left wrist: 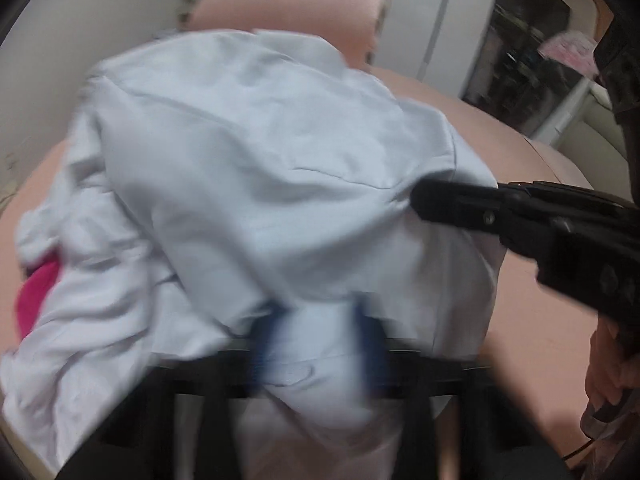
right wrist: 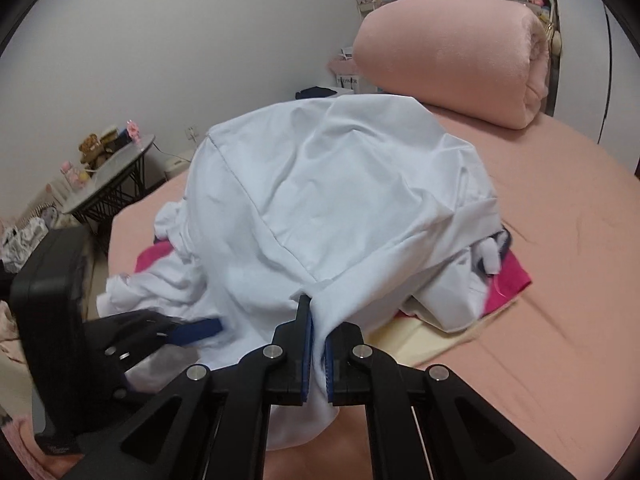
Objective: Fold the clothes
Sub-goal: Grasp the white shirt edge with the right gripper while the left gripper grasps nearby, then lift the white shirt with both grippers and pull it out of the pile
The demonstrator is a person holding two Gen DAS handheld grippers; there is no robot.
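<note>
While bunched, white shirt (right wrist: 340, 184) sits pinched in 2 hand-held grippers.

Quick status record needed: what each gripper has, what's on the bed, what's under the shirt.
left gripper: shut on white shirt
right gripper: shut on white shirt
shirt state: bunched, lifted at near edge, unfolded
under shirt: pink garment, pale yellow cloth
surface: pink bed sheet
far end: rolled pink blanket

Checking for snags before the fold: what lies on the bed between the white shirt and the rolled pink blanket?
Only bare pink bed sheet; the right wrist view shows nothing lying between the white shirt and the rolled pink blanket.
</note>
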